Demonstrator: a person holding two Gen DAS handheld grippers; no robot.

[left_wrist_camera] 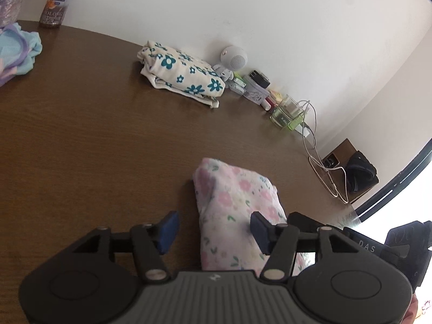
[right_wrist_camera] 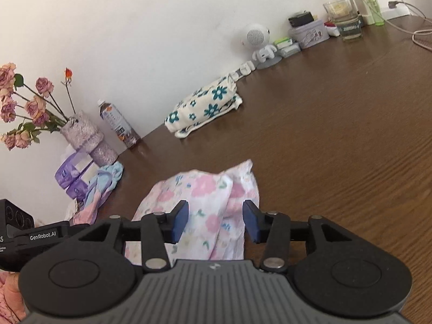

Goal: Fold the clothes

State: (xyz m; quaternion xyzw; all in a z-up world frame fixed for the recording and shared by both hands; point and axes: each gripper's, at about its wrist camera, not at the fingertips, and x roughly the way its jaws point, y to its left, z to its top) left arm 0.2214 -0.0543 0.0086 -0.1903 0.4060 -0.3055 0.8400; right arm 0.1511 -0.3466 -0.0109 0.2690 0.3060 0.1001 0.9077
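The left gripper (left_wrist_camera: 214, 230) stands wide open and empty low over the desk (left_wrist_camera: 94, 140), and the pink-flowered garment (left_wrist_camera: 235, 208) lies directly under and ahead of it, its long axis running forward along the fingers; the right-hand pad sits over the cloth while the other hangs over bare wood beside its edge. In the right wrist view the right gripper (right_wrist_camera: 216, 222) is just as wide and holds nothing, the same pink-flowered garment (right_wrist_camera: 205, 202) between and beyond its fingers, loosely bunched with one corner sticking up at the far side. Both grippers sit about equally close to it, so either could close on an edge. A blue-flowered garment (left_wrist_camera: 181, 73) lies folded near the wall, well apart, and a pale blue cloth (left_wrist_camera: 19, 51) sits bunched at the far left. The bottle (right_wrist_camera: 118, 125), vase of roses (right_wrist_camera: 78, 132), small speaker (right_wrist_camera: 255, 36) and cable (left_wrist_camera: 313, 140) line the wall, none in the way
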